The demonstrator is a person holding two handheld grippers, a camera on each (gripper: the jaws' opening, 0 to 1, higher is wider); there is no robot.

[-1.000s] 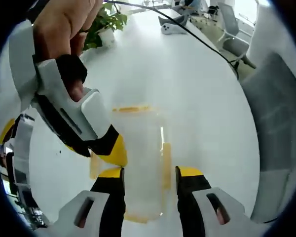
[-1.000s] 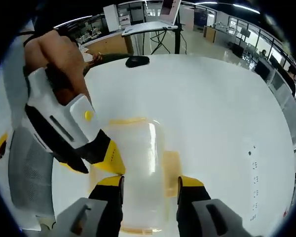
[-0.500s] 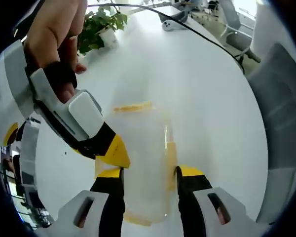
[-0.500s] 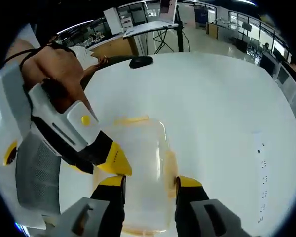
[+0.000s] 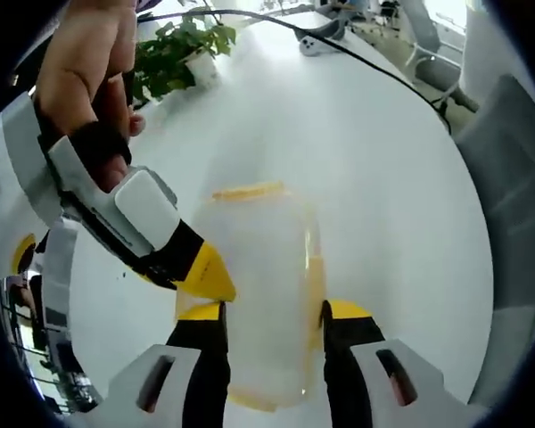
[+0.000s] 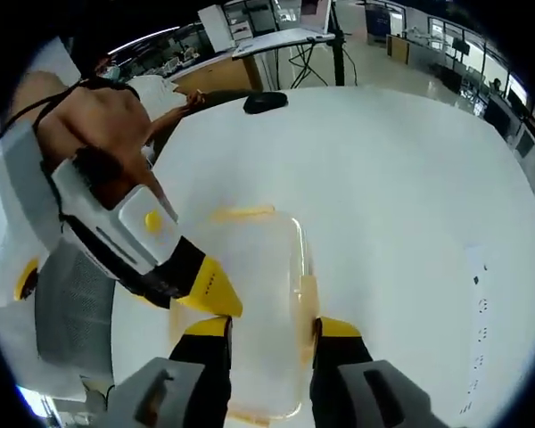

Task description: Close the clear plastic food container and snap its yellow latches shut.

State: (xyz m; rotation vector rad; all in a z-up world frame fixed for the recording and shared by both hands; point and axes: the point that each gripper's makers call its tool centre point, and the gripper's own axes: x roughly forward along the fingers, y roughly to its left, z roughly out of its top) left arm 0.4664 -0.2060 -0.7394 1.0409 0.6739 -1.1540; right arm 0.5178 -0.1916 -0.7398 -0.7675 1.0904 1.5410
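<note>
A: Where does the container stand?

B: The clear container [image 5: 260, 294] sits on the white table [image 5: 383, 160], and I have it between the fingers of my left gripper [image 5: 269, 323]; the right gripper view gives much the same, the container [image 6: 254, 303] between the fingers of the right gripper [image 6: 267, 334]; both pairs are apart, straddling it, and whether they press its sides I cannot tell.

A: The lid?

B: It looks down on the box, though the plastic is too pale to be sure it is seated; a yellow latch [image 5: 246, 191] shows at the far end, another [image 5: 315, 281] along one long side; I judge they are not all snapped, so pressing them home is what remains.

A: And that other gripper coming in?

B: Its yellow tip [image 5: 205, 272] is at the container's side, near a latch; contact I cannot confirm.

A: The room?

B: An open office; a potted plant [image 5: 180, 49] and a black cable [image 5: 357, 62] on the table, desks beyond, a dark mouse-like thing [image 6: 266, 102] at the far edge.
</note>
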